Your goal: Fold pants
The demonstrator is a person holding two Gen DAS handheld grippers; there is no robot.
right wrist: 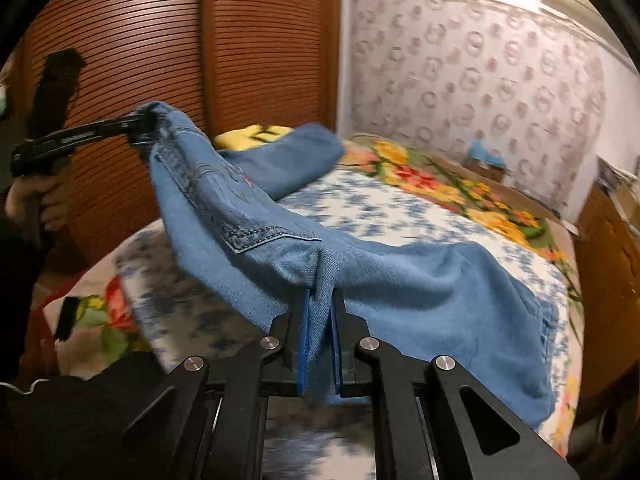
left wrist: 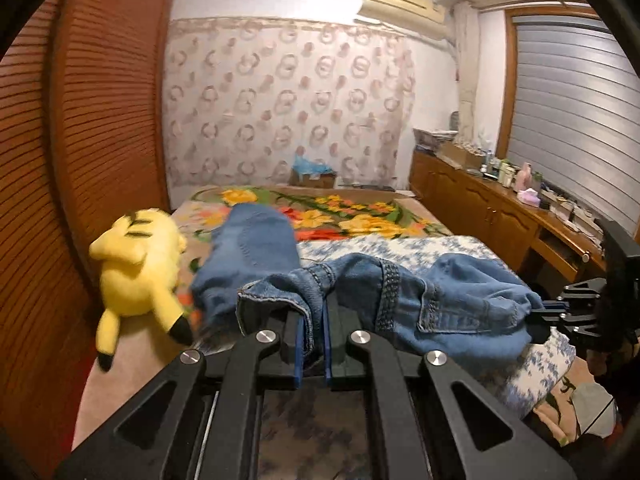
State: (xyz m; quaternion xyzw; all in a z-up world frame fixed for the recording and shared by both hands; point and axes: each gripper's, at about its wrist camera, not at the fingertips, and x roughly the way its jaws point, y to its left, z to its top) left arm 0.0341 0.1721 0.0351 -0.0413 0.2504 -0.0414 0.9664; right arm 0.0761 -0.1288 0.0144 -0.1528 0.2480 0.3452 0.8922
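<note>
My left claw (left wrist: pixel 311 336) pinching the blue denim pants (left wrist: pixel 400 296) at the waistband, my right claw (right wrist: pixel 318 332) pinching their fabric, pants raised above the bed (right wrist: pixel 400 208), yellow plush toy (left wrist: pixel 140 272) alongside.

Home bedroom: bed (left wrist: pixel 360 216), louvred wardrobe (left wrist: pixel 100 120), air conditioner (left wrist: pixel 404 4).

Left black two-finger gripper with blue pads (left wrist: pixel 316 334): jaws closed, pads pinching a fold of blue denim pants (left wrist: pixel 448 300), lower centre of frame. Right black two-finger gripper (right wrist: pixel 320 344): likewise clamped on denim. A bare hand (right wrist: pixel 38 204) at the left edge grips the left handle.
</note>
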